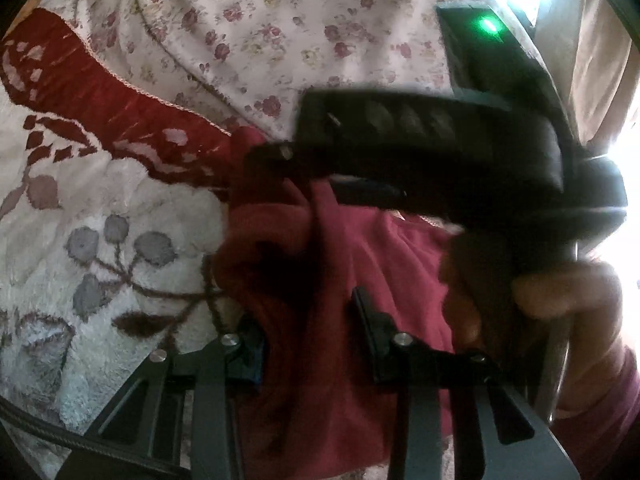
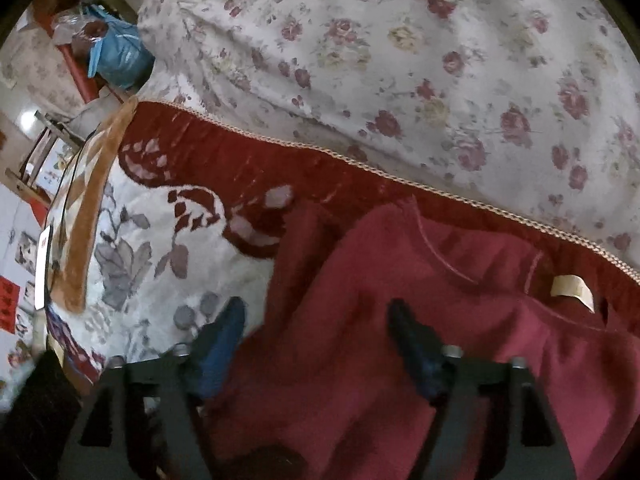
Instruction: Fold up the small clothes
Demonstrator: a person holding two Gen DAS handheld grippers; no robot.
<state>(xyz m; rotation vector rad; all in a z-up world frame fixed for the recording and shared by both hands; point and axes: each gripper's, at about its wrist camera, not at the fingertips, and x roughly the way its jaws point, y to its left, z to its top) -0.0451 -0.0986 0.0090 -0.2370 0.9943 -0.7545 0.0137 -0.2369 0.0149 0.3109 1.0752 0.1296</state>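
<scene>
A dark red top [image 2: 400, 360] lies on a fluffy blanket [image 1: 100, 220] with grey flowers and a red border, next to a flowered sheet [image 2: 400, 60]. The left gripper [image 1: 308, 332] has red cloth bunched between its fingers; it looks like it is pinching the cloth, but the view there is dark. The right gripper [image 2: 316, 332] hangs over the top with its fingers spread apart, holding nothing. A white label [image 2: 572, 286] shows near the neck. A hand [image 1: 568, 284] grips the right tool's handle.
</scene>
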